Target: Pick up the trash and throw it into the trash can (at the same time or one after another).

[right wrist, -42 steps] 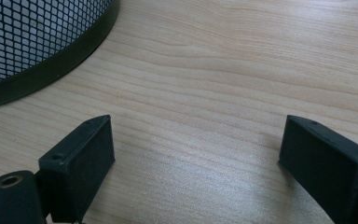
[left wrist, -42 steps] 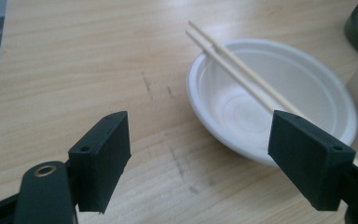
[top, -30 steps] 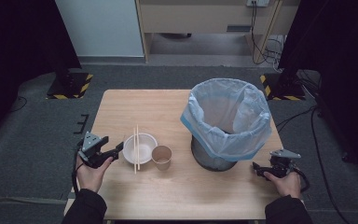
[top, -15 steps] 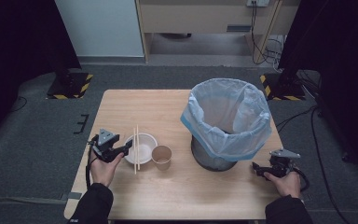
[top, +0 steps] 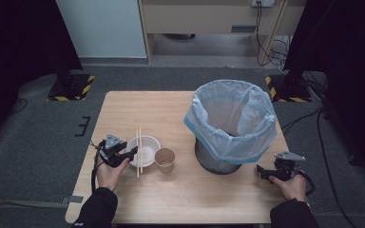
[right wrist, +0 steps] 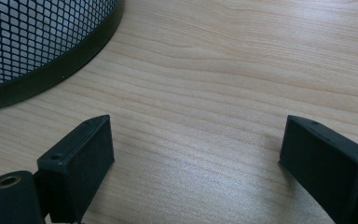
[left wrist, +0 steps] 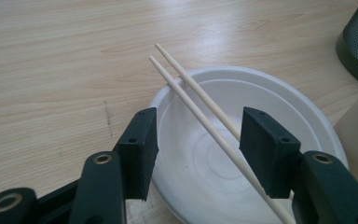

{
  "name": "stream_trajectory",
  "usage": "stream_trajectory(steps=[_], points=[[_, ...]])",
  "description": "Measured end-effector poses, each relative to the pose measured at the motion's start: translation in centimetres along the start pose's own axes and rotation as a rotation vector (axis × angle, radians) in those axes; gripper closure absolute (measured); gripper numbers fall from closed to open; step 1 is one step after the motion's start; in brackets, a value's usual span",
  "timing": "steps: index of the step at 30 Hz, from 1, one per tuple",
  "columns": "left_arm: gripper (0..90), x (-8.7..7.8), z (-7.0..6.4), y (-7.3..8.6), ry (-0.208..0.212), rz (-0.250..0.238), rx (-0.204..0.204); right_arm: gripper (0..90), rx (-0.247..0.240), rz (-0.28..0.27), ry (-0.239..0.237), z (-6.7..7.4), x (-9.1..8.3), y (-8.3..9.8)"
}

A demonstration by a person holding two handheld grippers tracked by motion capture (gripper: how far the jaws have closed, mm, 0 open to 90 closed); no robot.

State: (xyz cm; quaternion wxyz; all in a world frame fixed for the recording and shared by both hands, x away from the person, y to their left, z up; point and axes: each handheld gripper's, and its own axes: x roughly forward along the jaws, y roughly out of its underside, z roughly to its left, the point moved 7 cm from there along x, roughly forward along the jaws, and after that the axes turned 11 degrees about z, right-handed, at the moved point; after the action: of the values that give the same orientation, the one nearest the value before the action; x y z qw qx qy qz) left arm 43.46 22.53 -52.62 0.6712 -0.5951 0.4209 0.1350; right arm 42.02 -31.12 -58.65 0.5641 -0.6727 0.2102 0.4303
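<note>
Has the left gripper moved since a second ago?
Yes. The left gripper has moved rightward across the table, closing on the white bowl; its open jaws now straddle the chopsticks.

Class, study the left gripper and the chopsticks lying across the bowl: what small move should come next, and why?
Probably close the left gripper on the chopsticks. Its jaws stand open on either side of the pair, which rests across the white bowl; nothing is gripped yet. The lined bin nearby suggests they may be headed there.
</note>
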Motion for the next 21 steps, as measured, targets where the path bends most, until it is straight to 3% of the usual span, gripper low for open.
stream_trajectory(steps=[7,21], points=[[48.7,0.48,-0.50,0.12,0.010,0.017,0.002,9.8,0.001,-0.001,-0.001,0.03,0.02,-0.02],[58.0,0.79,0.05,0.50,-0.001,0.053,-0.018,9.9,0.002,0.000,-0.002,0.06,0.02,-0.04]])
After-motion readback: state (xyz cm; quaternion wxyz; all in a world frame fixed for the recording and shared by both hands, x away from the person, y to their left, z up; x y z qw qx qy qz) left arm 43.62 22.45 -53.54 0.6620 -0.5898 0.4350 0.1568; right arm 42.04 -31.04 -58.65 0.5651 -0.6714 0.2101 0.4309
